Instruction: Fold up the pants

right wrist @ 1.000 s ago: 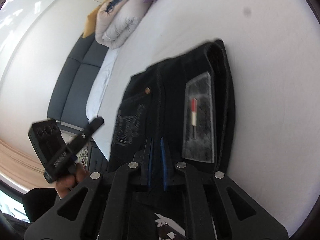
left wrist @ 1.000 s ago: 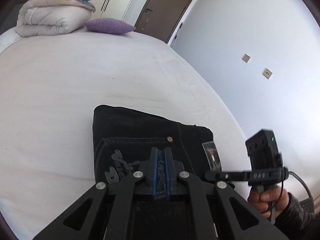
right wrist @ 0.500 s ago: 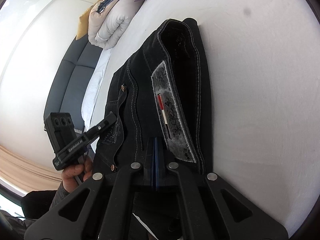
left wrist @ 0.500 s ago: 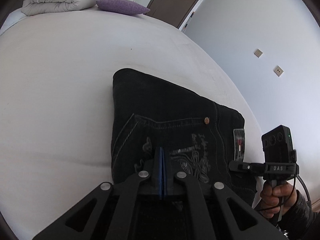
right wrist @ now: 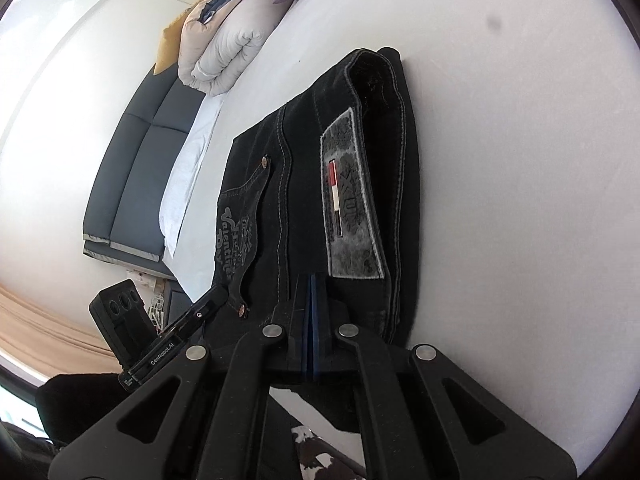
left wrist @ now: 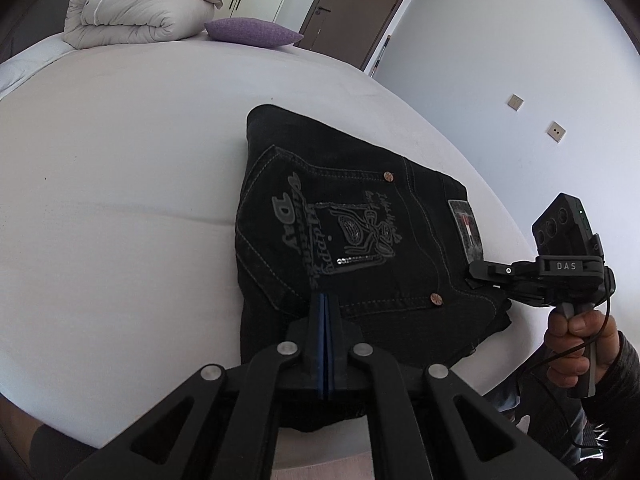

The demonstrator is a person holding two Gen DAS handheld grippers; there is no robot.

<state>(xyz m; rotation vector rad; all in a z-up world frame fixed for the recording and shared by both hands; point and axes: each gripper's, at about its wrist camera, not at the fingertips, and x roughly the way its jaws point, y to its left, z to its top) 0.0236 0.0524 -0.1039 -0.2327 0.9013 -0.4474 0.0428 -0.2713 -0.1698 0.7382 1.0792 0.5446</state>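
Black jeans [left wrist: 352, 240] lie folded into a compact rectangle on the white bed, back pocket print and grey waistband patch facing up. They also show in the right wrist view [right wrist: 320, 184]. My left gripper [left wrist: 323, 300] is shut, its tips over the near edge of the jeans with no cloth visibly between the pads. My right gripper [right wrist: 311, 280] is shut just below the waistband patch, also with nothing visibly clamped. The right gripper shows in the left wrist view [left wrist: 480, 270] at the jeans' right edge. The left gripper shows in the right wrist view [right wrist: 216, 294].
The white bed [left wrist: 120, 180] spreads to the left and far side. A folded duvet [left wrist: 132, 20] and a purple pillow [left wrist: 252, 32] sit at the far end. A dark sofa [right wrist: 132, 176] stands beside the bed. The bed's near edge is just under both grippers.
Both grippers went from slightly open to shut and drew back toward the near edge. More of the folded jeans shows now, lying flat.
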